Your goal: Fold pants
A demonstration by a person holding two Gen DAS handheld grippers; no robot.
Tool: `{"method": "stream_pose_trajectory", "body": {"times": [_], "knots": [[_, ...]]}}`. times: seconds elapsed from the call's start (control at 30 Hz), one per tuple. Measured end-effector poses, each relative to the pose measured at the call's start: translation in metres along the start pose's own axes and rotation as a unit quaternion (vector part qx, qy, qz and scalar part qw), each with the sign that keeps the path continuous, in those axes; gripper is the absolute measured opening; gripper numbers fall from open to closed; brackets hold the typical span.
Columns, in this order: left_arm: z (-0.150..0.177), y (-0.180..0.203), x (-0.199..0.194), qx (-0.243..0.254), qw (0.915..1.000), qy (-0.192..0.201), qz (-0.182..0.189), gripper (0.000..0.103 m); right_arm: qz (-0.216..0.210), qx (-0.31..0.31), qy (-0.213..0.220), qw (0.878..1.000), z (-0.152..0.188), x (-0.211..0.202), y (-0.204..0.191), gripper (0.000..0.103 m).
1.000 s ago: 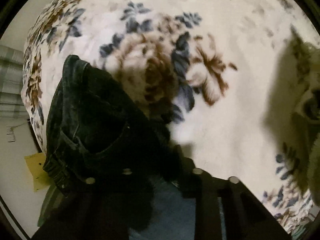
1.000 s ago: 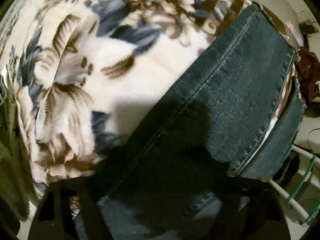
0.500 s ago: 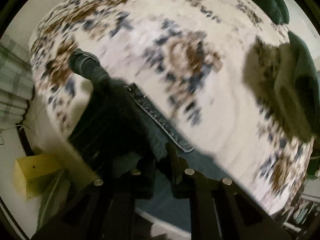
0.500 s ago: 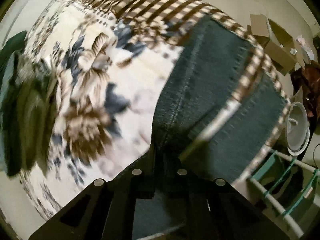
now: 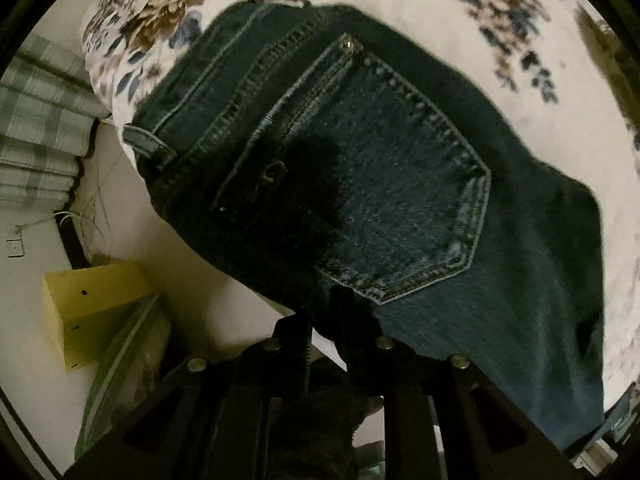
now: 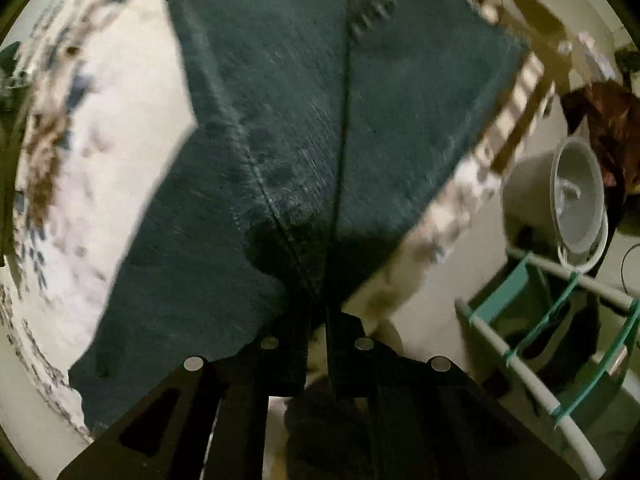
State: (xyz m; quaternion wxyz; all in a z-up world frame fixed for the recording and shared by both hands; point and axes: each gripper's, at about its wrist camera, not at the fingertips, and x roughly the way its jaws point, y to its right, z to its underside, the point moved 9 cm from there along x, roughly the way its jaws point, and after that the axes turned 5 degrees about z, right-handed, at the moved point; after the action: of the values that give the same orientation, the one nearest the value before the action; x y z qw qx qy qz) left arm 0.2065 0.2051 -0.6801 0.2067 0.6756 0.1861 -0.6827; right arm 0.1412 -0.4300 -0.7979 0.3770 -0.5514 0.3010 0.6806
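Observation:
Dark blue jeans [image 5: 400, 184] lie on a floral blanket [image 5: 460, 32] over a bed, near its edge. In the left wrist view the seat shows a back pocket [image 5: 392, 200] and the waistband [image 5: 188, 120] at the left. My left gripper [image 5: 332, 320] is shut on the jeans' near edge just below the pocket. In the right wrist view the two legs [image 6: 280, 120] lie side by side with their hems at the top. My right gripper [image 6: 320, 320] is shut on the near edge of the legs, where they meet.
Left wrist view: a yellow box [image 5: 92, 304] on the floor and plaid fabric [image 5: 36, 120] at the left. Right wrist view: a white and teal rack [image 6: 540, 344], a grey bowl [image 6: 576, 204] and dark clothing [image 6: 608, 128] beside the bed.
Both grippers have pulled back toward the bed's edge with the jeans. The jeans, bunched before, now lie spread flat on the blanket, pocket side up.

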Motion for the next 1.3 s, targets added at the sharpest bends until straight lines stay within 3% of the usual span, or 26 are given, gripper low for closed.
{"method": "stream_pose_trajectory", "body": {"times": [0.03, 0.1, 0.13, 0.2, 0.23, 0.27, 0.3, 0.47, 0.6, 0.67, 0.73, 0.83, 0.93, 1.0, 1.07, 1.1, 1.17, 1.3], "knots": [[-0.001, 0.001, -0.007, 0.003, 1.0000, 0.004, 0.003, 0.016, -0.003, -0.004, 0.000, 1.000, 0.000, -0.004, 0.003, 0.032], [0.003, -0.002, -0.019, 0.005, 0.9998, 0.018, 0.002, 0.022, -0.003, -0.018, 0.014, 1.000, -0.003, -0.023, 0.012, 0.044], [0.004, -0.003, -0.024, 0.007, 0.9996, 0.026, -0.004, 0.030, -0.005, -0.024, 0.034, 0.999, -0.006, -0.038, 0.016, 0.048], [0.003, -0.004, -0.034, 0.009, 0.9989, 0.043, -0.013, 0.058, -0.004, -0.036, 0.076, 0.996, -0.018, -0.067, 0.018, 0.057], [0.001, -0.004, -0.039, 0.011, 0.9982, 0.055, -0.022, 0.079, -0.005, -0.042, 0.099, 0.994, -0.027, -0.079, 0.016, 0.065], [0.000, -0.005, -0.044, 0.013, 0.9966, 0.072, -0.038, 0.082, -0.007, -0.055, 0.118, 0.991, -0.037, -0.087, 0.009, 0.068], [-0.001, -0.005, -0.046, 0.014, 0.9955, 0.081, -0.046, 0.082, -0.003, -0.067, 0.129, 0.989, -0.047, -0.092, 0.001, 0.073], [0.002, 0.012, -0.036, 0.035, 0.9943, 0.083, -0.058, 0.082, 0.047, -0.133, 0.194, 0.971, -0.112, -0.083, -0.064, 0.073], [0.004, 0.032, -0.033, 0.066, 0.9917, 0.091, -0.062, 0.082, 0.118, -0.204, 0.214, 0.948, -0.143, -0.062, -0.100, 0.073], [0.007, 0.041, -0.033, 0.075, 0.9913, 0.090, -0.058, 0.082, 0.160, -0.215, 0.215, 0.939, -0.151, -0.057, -0.087, 0.072], [0.010, 0.046, -0.032, 0.082, 0.9910, 0.089, -0.057, 0.082, 0.190, -0.189, 0.236, 0.934, -0.155, -0.070, -0.048, 0.072], [0.017, 0.052, -0.028, 0.092, 0.9911, 0.081, -0.053, 0.082, 0.204, -0.106, 0.239, 0.944, -0.155, -0.093, 0.033, 0.072], [0.025, 0.054, -0.020, 0.102, 0.9908, 0.068, -0.056, 0.082, 0.185, -0.017, 0.211, 0.960, -0.150, -0.103, 0.120, 0.072], [0.030, 0.054, -0.016, 0.105, 0.9909, 0.060, -0.059, 0.082, 0.123, 0.053, 0.183, 0.974, -0.145, -0.103, 0.160, 0.072], [0.034, 0.055, -0.015, 0.109, 0.9903, 0.059, -0.063, 0.082, 0.061, 0.098, 0.170, 0.979, -0.139, -0.106, 0.170, 0.073], [0.035, 0.057, -0.016, 0.113, 0.9895, 0.061, -0.066, 0.082, 0.031, 0.109, 0.169, 0.979, -0.138, -0.110, 0.166, 0.073], [0.039, 0.063, -0.017, 0.126, 0.9873, 0.067, -0.070, 0.082, 0.018, 0.086, 0.176, 0.980, -0.133, -0.113, 0.133, 0.073], [0.043, 0.081, -0.020, 0.159, 0.9813, 0.076, -0.078, 0.082, 0.020, -0.023, 0.190, 0.981, -0.131, -0.106, 0.020, 0.073]]}}
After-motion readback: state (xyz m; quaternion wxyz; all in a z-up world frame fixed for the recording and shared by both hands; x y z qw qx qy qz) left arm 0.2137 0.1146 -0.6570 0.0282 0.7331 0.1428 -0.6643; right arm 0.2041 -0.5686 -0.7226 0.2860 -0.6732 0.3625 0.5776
